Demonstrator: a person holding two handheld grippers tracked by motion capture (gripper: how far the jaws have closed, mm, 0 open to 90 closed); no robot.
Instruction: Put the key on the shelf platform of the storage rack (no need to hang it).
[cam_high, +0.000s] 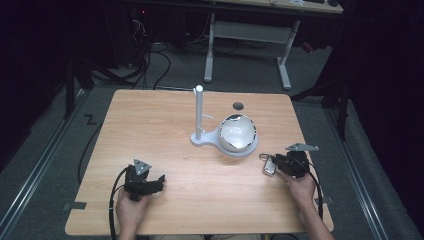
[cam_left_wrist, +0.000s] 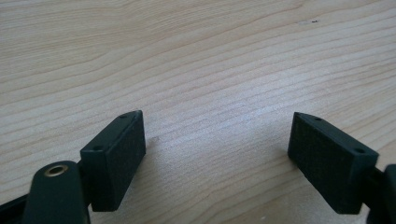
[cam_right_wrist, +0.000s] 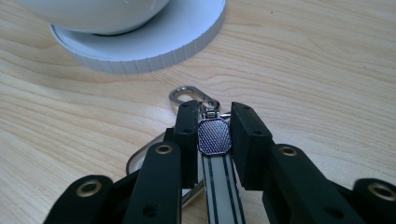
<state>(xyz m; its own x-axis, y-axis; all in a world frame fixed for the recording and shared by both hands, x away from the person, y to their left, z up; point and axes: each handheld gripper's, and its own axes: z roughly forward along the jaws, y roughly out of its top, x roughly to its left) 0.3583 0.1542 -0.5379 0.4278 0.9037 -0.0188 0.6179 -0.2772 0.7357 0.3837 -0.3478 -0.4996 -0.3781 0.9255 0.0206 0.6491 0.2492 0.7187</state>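
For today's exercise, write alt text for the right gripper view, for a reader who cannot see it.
The right gripper has its two black jaws shut on a keychain, whose metal clip lies on the wooden table. A white round base sits beyond.

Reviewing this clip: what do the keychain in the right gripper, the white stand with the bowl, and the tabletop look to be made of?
The silver keychain with its clip looks like polished metal: bright reflections, a textured plate, and a striped strap that may be fabric. The white stand with round base and post seems matte plastic; its base rim is finely ridged. The glossy white bowl could be ceramic or plastic. The light wooden table shows grain, possibly laminate.
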